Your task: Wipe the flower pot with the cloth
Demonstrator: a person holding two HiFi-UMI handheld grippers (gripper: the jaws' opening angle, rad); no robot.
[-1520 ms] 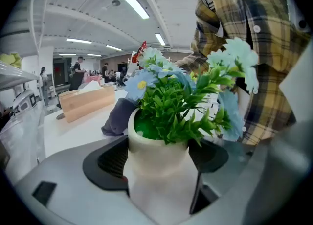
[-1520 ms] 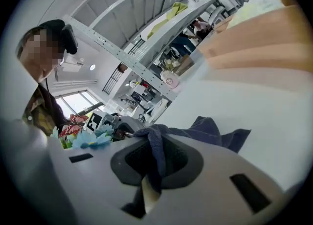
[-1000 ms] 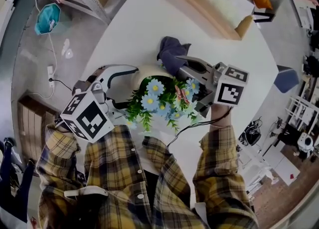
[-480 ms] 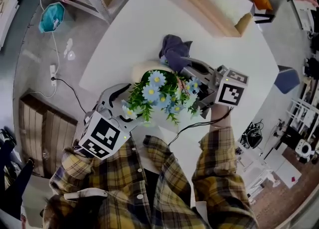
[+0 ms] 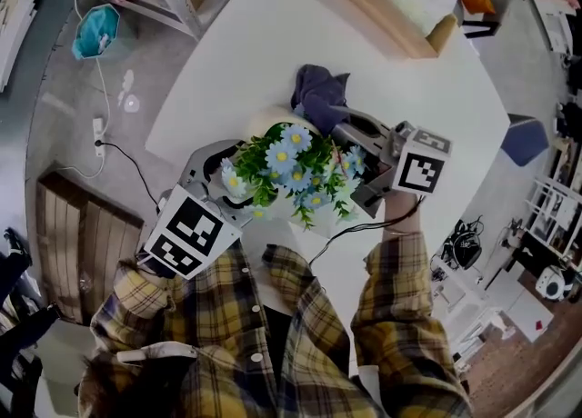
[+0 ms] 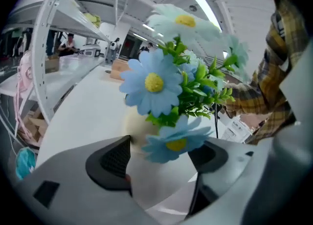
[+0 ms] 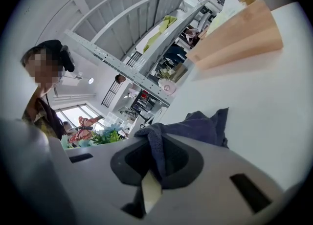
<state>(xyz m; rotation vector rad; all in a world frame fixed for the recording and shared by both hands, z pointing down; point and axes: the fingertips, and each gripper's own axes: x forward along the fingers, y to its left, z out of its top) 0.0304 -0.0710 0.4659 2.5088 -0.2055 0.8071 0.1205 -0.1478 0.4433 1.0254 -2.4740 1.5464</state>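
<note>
Head view: L gripper [image 5: 218,160] comes in from lower left, jaws clamped on flower pot [image 5: 269,124] above the table [image 5: 264,25]. R gripper [image 5: 350,130], plaid sleeve [image 5: 396,289] behind, pinches cloth [image 5: 318,89] just beside pot.

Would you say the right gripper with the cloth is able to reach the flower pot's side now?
Probably yes: the right gripper holds the cloth right beside the flower pot, and nothing stands between them; the left gripper grips the pot from the other side.
</note>
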